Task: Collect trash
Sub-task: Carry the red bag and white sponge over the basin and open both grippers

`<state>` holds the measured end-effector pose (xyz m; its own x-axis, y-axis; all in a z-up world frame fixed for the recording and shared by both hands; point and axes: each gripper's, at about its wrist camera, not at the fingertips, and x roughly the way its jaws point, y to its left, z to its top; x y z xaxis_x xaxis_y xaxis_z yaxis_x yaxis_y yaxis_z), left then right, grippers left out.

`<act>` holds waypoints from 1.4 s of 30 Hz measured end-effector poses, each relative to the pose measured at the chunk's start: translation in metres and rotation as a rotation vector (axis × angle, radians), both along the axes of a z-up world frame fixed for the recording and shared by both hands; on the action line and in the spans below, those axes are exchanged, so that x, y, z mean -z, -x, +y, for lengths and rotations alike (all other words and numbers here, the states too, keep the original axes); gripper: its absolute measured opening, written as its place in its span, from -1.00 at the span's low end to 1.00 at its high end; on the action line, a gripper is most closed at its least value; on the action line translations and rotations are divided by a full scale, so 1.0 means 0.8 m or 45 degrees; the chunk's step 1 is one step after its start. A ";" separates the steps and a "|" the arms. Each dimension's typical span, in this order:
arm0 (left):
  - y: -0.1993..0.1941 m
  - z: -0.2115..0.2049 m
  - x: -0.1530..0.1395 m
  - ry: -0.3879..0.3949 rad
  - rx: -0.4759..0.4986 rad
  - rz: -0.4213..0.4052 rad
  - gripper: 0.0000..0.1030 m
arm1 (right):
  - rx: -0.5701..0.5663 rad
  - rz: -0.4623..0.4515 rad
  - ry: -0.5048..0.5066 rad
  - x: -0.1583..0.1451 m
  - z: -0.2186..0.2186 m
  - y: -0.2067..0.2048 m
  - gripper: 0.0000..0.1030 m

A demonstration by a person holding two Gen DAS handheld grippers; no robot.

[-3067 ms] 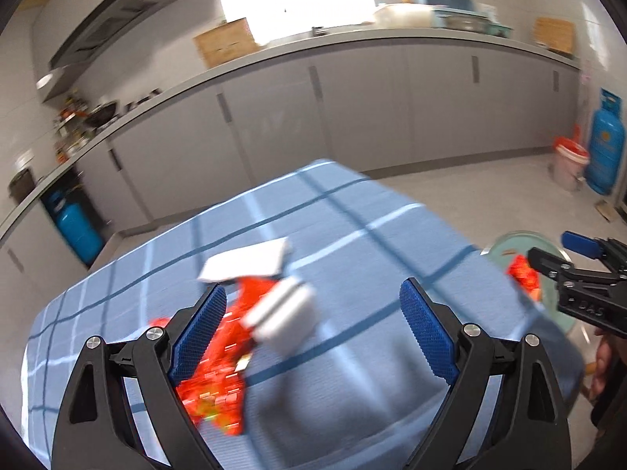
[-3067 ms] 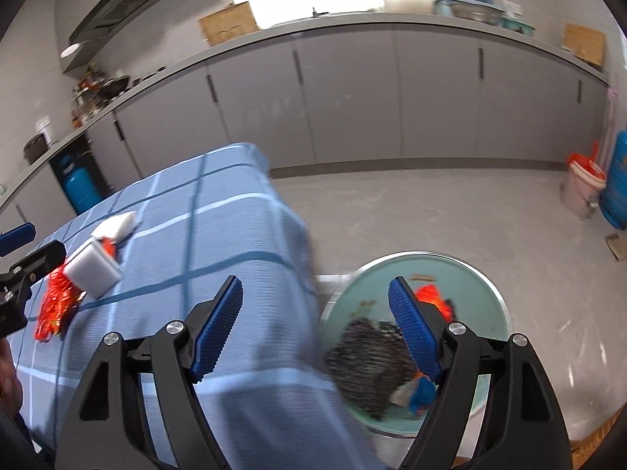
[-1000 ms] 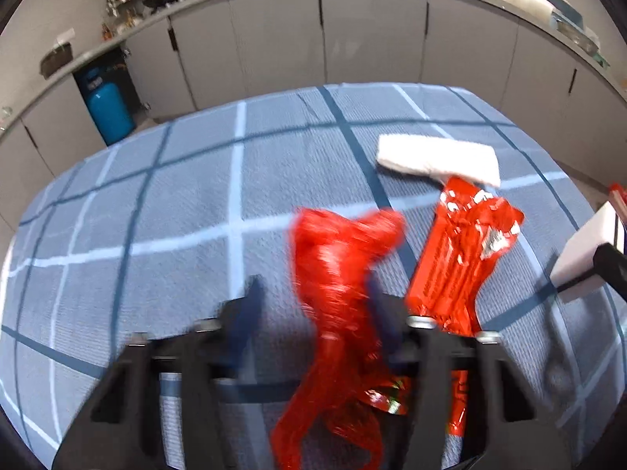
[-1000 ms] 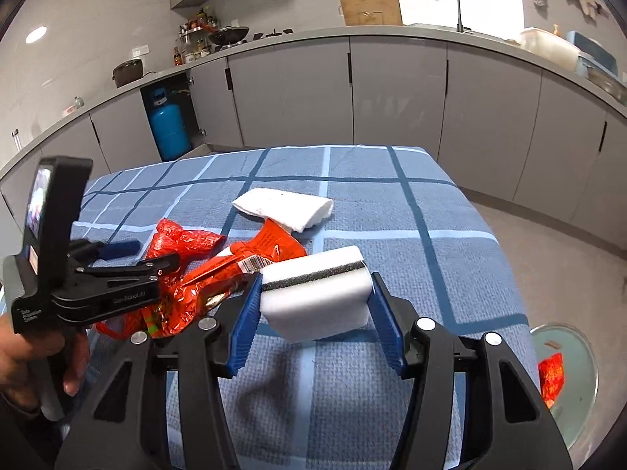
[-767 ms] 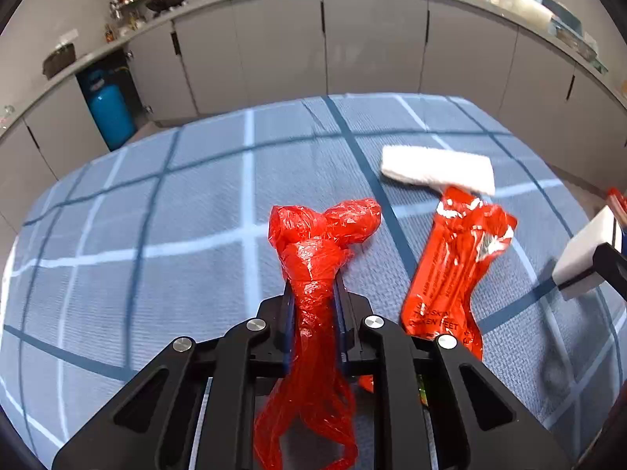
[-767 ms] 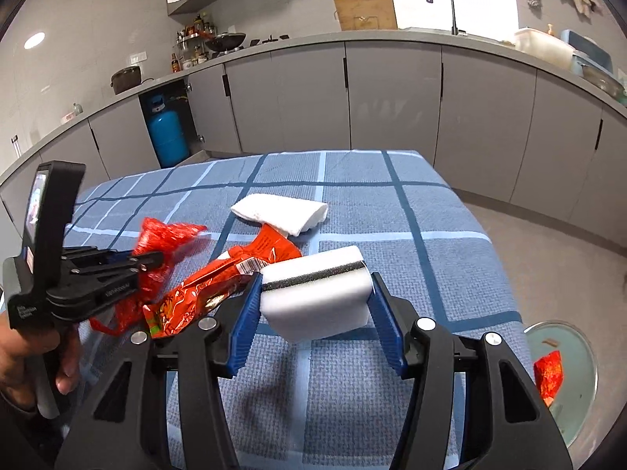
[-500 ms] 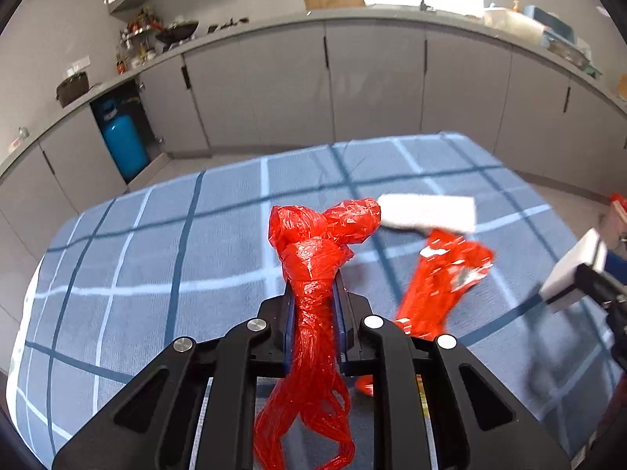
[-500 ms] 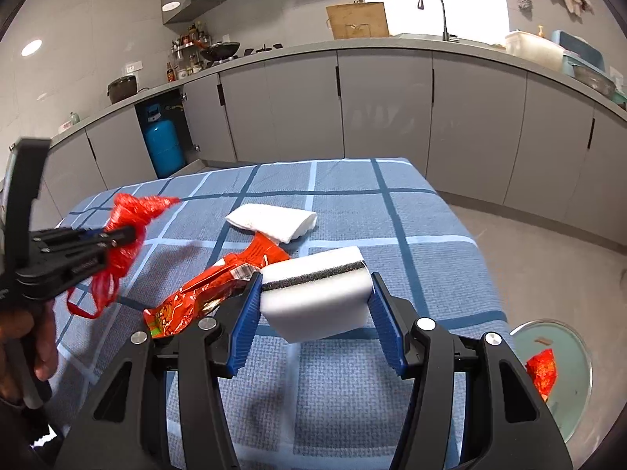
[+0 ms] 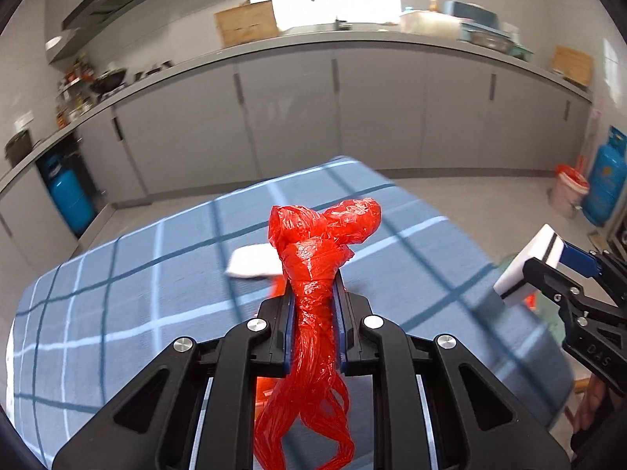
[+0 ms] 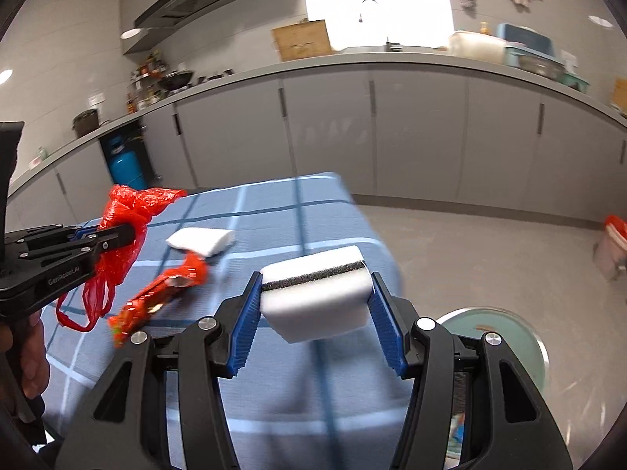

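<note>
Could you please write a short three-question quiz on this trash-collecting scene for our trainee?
1. True or false: the left gripper is shut on the red plastic bag.
2. What does the right gripper hold? A) white sponge B) folded white tissue C) red snack wrapper
3. Which two trash items lie on the checked tablecloth?

Key: 1 true; 2 A; 3 the tissue and the wrapper.

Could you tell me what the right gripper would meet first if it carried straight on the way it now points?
Probably the blue checked tablecloth: the right gripper, shut on the white sponge, points downward across the table's right corner. Depth is unclear; it might pass the edge toward the floor.
</note>
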<state>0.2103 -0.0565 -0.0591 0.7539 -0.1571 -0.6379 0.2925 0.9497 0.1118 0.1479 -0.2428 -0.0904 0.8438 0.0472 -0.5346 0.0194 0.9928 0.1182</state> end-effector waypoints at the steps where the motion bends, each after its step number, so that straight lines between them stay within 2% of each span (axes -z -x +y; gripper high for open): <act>1: 0.001 -0.014 -0.001 -0.002 0.026 -0.002 -0.67 | 0.025 0.003 -0.002 0.001 -0.011 0.003 0.05; 8: 0.008 -0.085 -0.003 -0.023 0.158 -0.020 -0.67 | 0.131 0.018 -0.018 0.010 -0.062 0.020 0.06; 18: 0.013 -0.154 0.016 -0.067 0.276 0.007 -0.67 | 0.232 0.051 -0.035 0.027 -0.113 0.035 0.06; 24: 0.008 -0.179 0.029 -0.083 0.318 0.046 -0.67 | 0.281 0.065 -0.034 0.032 -0.137 0.038 0.06; 42: 0.018 -0.257 0.041 -0.095 0.469 0.060 -0.67 | 0.399 0.129 -0.039 0.061 -0.194 0.050 0.06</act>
<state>0.1957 -0.2622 -0.0916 0.6255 -0.3639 -0.6902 0.6192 0.7698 0.1552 0.1077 -0.3983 -0.1391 0.7624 -0.1885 -0.6191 0.3363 0.9328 0.1300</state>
